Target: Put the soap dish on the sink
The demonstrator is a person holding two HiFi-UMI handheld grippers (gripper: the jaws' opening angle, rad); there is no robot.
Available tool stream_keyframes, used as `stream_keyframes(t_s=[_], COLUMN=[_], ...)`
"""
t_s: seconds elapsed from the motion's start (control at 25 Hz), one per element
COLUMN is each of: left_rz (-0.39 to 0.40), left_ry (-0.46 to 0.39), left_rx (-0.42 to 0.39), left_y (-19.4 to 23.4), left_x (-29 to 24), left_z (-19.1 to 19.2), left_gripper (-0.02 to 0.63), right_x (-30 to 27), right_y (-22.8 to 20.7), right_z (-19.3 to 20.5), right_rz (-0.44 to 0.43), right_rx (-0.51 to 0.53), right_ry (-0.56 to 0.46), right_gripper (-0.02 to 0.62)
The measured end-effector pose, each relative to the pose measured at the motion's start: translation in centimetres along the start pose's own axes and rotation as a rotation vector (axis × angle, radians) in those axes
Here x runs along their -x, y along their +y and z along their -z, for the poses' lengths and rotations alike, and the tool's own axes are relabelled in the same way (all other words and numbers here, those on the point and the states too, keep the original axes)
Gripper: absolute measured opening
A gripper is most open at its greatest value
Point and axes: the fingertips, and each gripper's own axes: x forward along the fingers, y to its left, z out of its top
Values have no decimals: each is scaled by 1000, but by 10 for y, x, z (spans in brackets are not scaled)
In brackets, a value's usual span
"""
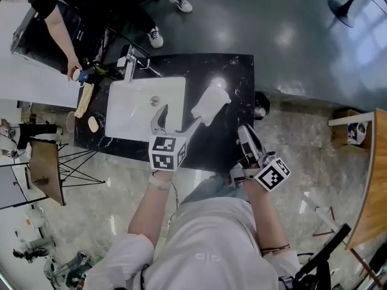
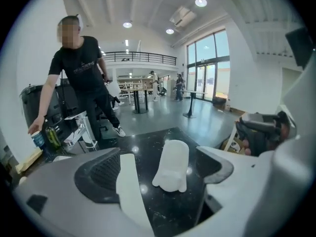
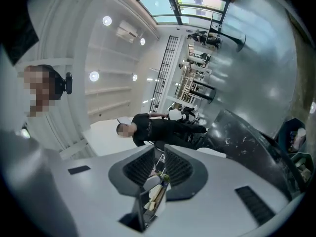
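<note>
Black counter (image 1: 237, 71) w/ white sink (image 1: 118, 115); white soap dish (image 1: 210, 103) lies on the counter just right of the basin. Left gripper (image 1: 177, 118) is wide open facing it, empty; right gripper (image 1: 245, 132) has jaws nearly together, empty. Dish looks light, rigid, prob. slippery, so grip across its narrow sides.

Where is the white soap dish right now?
The soap dish lies on the black counter just right of the white basin in the head view, just ahead of the open left gripper, untouched.
</note>
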Motion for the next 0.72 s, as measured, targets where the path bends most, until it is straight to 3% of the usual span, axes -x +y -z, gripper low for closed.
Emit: stream_keyframes(t_s=[0.44, 0.72], left_rz=[-192, -326], left_ry=[-152, -298], left_rx=[164, 347], left_y=[66, 98], left_x=[129, 217], left_z=[20, 49], left_gripper=[460, 460], right_x=[-54, -70], right_y=[86, 141], right_z=[78, 153], right_rz=[-197, -323], right_rx=[20, 32], right_ry=[224, 415], right_gripper=[75, 74])
